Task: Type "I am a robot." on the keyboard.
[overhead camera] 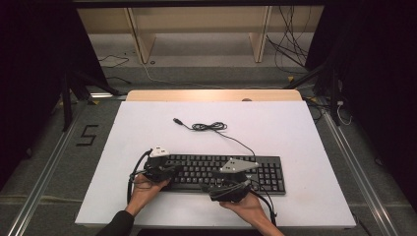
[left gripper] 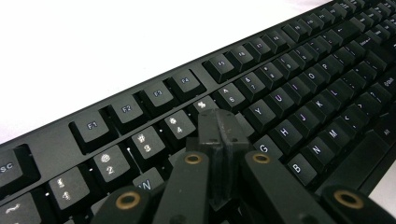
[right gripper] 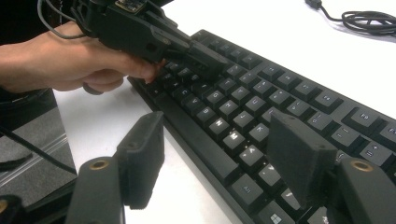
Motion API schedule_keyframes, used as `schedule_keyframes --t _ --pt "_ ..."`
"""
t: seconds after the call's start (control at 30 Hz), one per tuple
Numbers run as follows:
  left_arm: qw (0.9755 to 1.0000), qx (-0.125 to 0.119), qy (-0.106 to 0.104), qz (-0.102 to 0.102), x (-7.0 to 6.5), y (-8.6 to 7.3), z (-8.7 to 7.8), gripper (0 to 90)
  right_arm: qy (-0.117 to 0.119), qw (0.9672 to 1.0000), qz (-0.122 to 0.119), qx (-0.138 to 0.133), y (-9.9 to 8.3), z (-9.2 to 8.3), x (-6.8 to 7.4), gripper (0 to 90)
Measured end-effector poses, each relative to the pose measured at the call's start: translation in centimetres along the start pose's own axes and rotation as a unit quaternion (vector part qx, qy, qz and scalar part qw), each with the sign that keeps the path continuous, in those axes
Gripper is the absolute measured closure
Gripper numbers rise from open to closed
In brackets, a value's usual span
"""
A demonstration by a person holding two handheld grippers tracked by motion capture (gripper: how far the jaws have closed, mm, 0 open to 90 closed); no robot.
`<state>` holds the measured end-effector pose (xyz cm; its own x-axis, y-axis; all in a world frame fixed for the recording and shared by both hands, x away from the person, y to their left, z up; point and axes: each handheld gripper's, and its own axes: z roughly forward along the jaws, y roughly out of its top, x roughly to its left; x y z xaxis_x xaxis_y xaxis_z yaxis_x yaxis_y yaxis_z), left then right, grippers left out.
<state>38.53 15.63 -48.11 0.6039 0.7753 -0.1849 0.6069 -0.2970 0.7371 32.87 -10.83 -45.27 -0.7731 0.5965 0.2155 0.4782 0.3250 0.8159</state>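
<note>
My left gripper [left gripper: 219, 122], jaws pressed together, tips on the keyboard [overhead camera: 231, 173] at lower centre; right gripper [right gripper: 219, 158] gapes astride its front edge. It looks rigid, light, slippery: grip that edge.

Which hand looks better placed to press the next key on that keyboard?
Probably the left. The left gripper has its jaws shut into one narrow tip right over the keyboard, near the letter keys. The right gripper hangs open, its jaws straddling the keyboard's front edge, too wide to hit one key.
</note>
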Motion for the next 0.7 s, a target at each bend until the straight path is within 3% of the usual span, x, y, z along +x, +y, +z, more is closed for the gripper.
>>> schedule_keyframes --t 0.33,0.7 --pt "0.9999 -0.016 -0.002 -0.001 0.1 0.1 -1.1 85.4 -0.002 1.0 0.002 -0.002 0.0 0.0 -0.1 37.6" --pt "0.9988 -0.039 -0.018 -0.022 0.2 -0.1 -2.6 64.2 -0.007 1.0 0.006 0.003 0.1 0.5 -0.5 37.7"
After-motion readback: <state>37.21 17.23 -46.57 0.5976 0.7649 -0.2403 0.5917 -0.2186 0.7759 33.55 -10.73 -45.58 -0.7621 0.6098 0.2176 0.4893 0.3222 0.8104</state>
